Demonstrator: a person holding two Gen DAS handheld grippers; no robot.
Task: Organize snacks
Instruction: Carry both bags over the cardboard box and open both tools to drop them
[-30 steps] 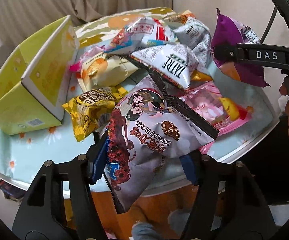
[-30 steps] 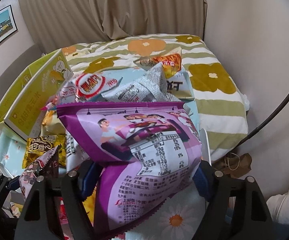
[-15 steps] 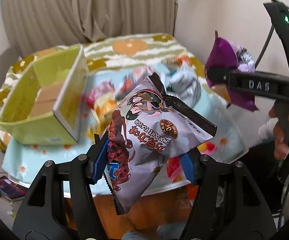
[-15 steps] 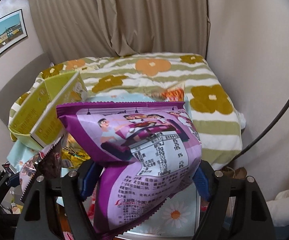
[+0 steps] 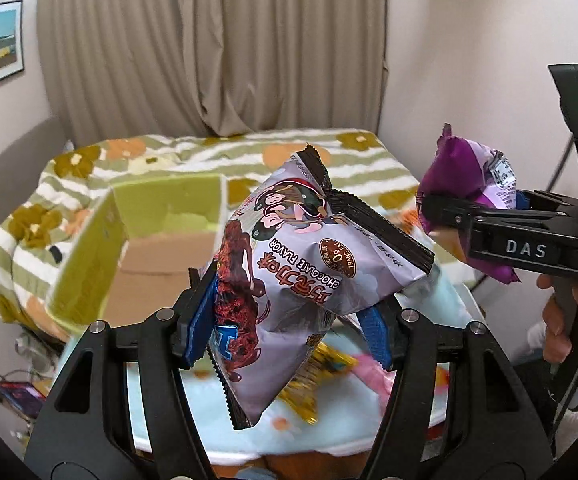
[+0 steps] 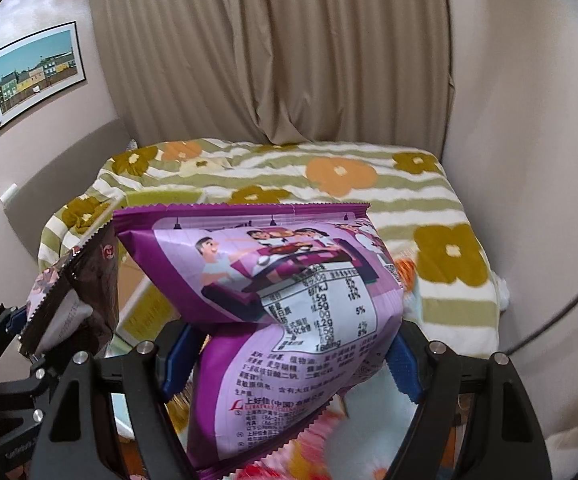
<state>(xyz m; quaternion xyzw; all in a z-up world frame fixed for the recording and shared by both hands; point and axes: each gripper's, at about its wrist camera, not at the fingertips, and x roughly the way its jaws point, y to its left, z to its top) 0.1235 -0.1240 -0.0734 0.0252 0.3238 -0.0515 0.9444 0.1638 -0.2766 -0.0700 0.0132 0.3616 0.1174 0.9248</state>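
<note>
Up above the table (image 5: 249, 436), both grippers carry a snack bag each. Behind them stand a tan curtain (image 5: 217, 48) and a bed with a green-striped flowered blanket (image 6: 441, 216); a framed picture (image 6: 35, 72) hangs on the left wall.

An open yellow-green box (image 5: 101, 256) stands on the left part of the table, its flaps up. Its brown cardboard floor shows bare where it can be seen; the grey bag hides its right part in the left wrist view.

On the pale blue flowered tablecloth below, a yellow packet (image 5: 309, 392) and a pink packet (image 5: 377, 372) lie blurred, near the right of the box.

The left gripper (image 5: 289, 328) pinches a grey chocolate-flavour bag (image 5: 301, 280) between its blue pads, the bag tilted with its black crimped edge up and to the right. The right gripper (image 6: 289, 360) clamps a purple bag (image 6: 289, 304), printed side facing the camera. In the left wrist view that purple bag sits far right, with a person's hand (image 5: 565, 320) on the handle.
</note>
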